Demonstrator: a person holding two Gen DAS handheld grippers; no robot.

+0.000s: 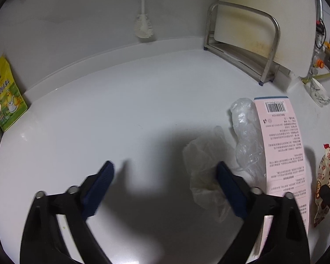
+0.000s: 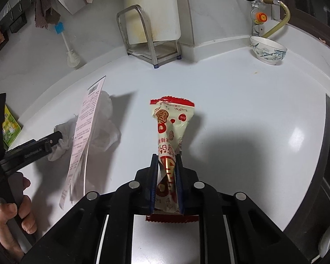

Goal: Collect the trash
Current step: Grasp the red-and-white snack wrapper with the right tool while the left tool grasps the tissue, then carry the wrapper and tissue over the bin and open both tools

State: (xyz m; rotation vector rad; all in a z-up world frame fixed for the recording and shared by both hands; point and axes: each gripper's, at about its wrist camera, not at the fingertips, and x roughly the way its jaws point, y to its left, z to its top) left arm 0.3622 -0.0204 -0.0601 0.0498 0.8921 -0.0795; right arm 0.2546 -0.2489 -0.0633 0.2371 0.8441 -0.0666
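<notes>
My right gripper (image 2: 166, 165) is shut on a cream and red snack wrapper (image 2: 172, 123) and holds it out over the white counter; the wrapper also shows at the right edge of the left wrist view (image 1: 325, 182). My left gripper (image 1: 165, 171) is open and empty, low over the counter. A crumpled clear plastic bag (image 1: 203, 169) lies by its right finger (image 1: 228, 189). A pink printed card (image 1: 279, 145) and clear plastic wrap (image 1: 245, 132) lie just right of it; the card also shows in the right wrist view (image 2: 85, 118).
A steel rack (image 2: 147, 41) with a white cutting board stands at the back wall. A patterned bowl (image 2: 268, 50) sits at the back right near gas pipes. A yellow seasoning bag (image 1: 5, 96) leans at the left. A white brush (image 1: 143, 24) hangs on the wall.
</notes>
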